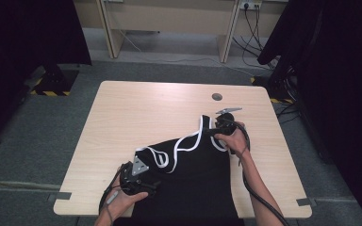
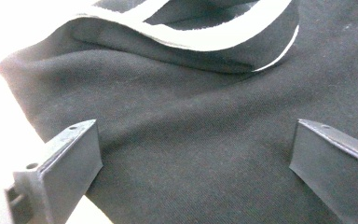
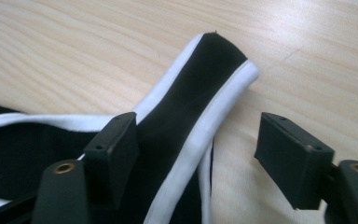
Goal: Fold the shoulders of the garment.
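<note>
Lining up the right gripper (image 3: 193, 154) on the black garment's (image 1: 193, 188) white-trimmed shoulder strap (image 3: 200, 88) at the table's (image 1: 136, 108) right; jaws spread, astride it, not pinching. Left gripper (image 2: 193, 154) spread over the body fabric. Next: close on the strap.

No text, label, brand, number or sign can be read on anything in these pictures.
</note>
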Action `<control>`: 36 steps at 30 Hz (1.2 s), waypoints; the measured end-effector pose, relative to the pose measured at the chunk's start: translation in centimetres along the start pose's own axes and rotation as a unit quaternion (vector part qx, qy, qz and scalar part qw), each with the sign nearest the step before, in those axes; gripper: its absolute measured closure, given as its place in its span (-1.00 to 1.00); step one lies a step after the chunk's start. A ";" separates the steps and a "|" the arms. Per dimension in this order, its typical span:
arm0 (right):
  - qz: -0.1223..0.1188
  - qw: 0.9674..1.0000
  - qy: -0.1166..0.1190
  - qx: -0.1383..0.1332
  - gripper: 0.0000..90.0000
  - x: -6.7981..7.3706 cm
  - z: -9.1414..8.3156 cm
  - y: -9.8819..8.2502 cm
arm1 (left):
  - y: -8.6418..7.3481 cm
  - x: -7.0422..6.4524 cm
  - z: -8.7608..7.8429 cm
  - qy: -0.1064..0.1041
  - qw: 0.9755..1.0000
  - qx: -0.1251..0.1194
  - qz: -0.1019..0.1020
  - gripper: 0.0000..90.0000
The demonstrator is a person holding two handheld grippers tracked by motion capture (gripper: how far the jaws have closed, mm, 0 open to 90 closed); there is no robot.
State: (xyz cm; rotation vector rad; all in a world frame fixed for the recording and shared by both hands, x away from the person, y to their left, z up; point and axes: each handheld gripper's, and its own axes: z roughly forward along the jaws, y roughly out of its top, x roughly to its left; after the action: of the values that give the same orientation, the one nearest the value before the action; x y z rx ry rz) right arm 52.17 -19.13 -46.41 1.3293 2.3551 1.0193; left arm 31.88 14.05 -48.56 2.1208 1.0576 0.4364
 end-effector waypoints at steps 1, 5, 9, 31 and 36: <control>-0.007 1.000 -0.004 0.003 -0.18 0.0 0.3 0.2 | 0.0 0.0 0.0 0.000 1.000 -0.001 0.000 -0.97; -0.041 0.999 -0.016 0.001 0.32 0.3 0.9 0.1 | 0.0 0.0 0.0 0.000 1.000 0.000 0.000 -0.97; -0.046 0.999 -0.004 0.006 0.78 0.7 0.9 0.3 | 0.0 0.0 0.0 0.000 1.000 0.000 -0.001 -0.97; -0.089 0.989 0.072 -0.099 0.90 3.8 -6.5 -1.9 | 0.0 0.0 0.0 0.002 1.000 -0.001 -0.003 -0.97; -0.094 0.986 0.083 -0.109 0.90 4.9 -7.8 -3.4 | 0.0 0.0 0.0 0.003 1.000 -0.001 -0.003 -0.97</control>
State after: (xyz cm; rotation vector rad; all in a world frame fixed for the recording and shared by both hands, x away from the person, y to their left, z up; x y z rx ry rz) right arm 43.18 -19.72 -42.52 0.9559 2.3478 1.3284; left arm 31.86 14.01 -48.57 2.1160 1.0661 0.4399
